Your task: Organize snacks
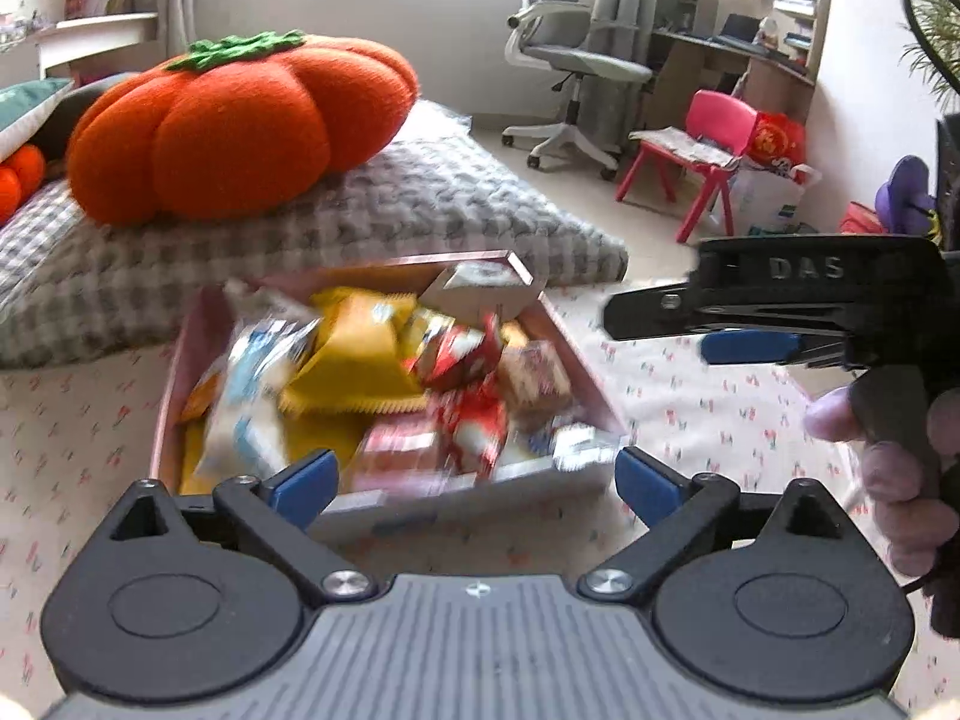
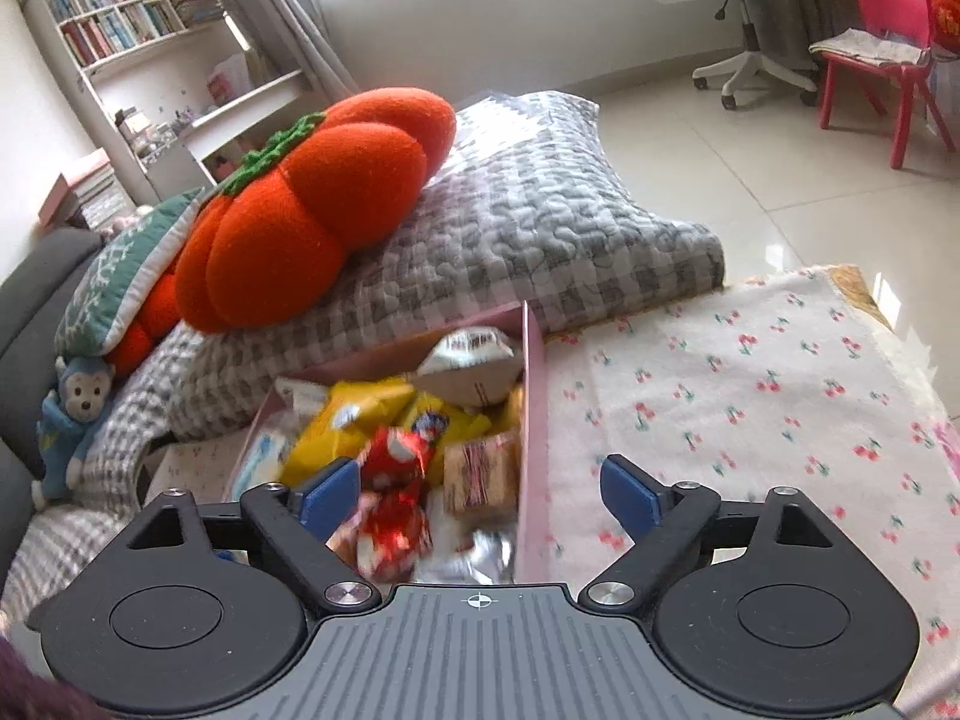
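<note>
A pink box (image 1: 576, 360) full of snack packets sits on the cherry-print cloth (image 1: 690, 408). It holds a yellow packet (image 1: 354, 354), red wrappers (image 1: 456, 354), a white-blue packet (image 1: 252, 396) and a brown cracker pack (image 1: 534, 378). My left gripper (image 1: 474, 480) is open and empty at the box's near edge. My right gripper (image 2: 480, 495) is open and empty over the box's near right corner (image 2: 534, 420), above red wrappers (image 2: 393, 462). The right gripper also shows from the side in the left wrist view (image 1: 750, 324), held in a hand.
A grey checked cushion (image 1: 420, 204) with an orange pumpkin pillow (image 1: 240, 126) lies just behind the box. A stuffed monkey (image 2: 72, 414) sits at the left. An office chair (image 1: 570, 54) and a pink child's chair (image 1: 702, 144) stand on the tiled floor beyond.
</note>
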The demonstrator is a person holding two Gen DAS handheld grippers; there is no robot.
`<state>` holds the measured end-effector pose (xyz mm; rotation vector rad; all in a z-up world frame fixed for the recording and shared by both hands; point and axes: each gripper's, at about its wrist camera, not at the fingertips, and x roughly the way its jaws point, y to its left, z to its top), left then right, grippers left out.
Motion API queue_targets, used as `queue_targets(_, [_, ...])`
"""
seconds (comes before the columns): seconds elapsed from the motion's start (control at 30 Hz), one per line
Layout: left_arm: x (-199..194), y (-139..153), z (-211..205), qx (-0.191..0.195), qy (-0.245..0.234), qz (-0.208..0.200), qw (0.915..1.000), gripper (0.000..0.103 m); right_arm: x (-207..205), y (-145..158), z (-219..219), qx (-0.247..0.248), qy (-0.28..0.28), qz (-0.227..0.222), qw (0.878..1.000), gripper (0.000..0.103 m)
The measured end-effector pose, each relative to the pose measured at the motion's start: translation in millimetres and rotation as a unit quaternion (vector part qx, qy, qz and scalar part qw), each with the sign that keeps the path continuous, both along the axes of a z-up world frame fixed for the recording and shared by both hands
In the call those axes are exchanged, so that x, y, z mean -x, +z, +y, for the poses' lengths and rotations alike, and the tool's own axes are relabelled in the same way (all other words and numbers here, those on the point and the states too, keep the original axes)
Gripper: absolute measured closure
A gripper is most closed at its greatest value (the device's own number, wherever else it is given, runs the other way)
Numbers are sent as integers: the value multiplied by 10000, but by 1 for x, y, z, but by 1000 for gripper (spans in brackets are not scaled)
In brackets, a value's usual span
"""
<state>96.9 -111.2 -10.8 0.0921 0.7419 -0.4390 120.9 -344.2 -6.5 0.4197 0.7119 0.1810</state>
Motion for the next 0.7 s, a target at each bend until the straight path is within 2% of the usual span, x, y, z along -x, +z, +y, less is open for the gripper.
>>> queue_targets(0.13, [14,-4,12,-143,169,138,9997,3,19,-8,1,116,5,136,9998,14])
queue_targets(0.27, [27,-5,25,-128,381,267,9988,1,38,-11,4,222,35,196,9996,14])
queue_targets(0.6, [55,-4,46,-401,931,480,9937,1,79,-3,26,646,257,217,9973,13])
queue_targets(0.7, [67,-3,50,-431,1090,426,9922,0,94,-1,39,862,398,157,9954,8])
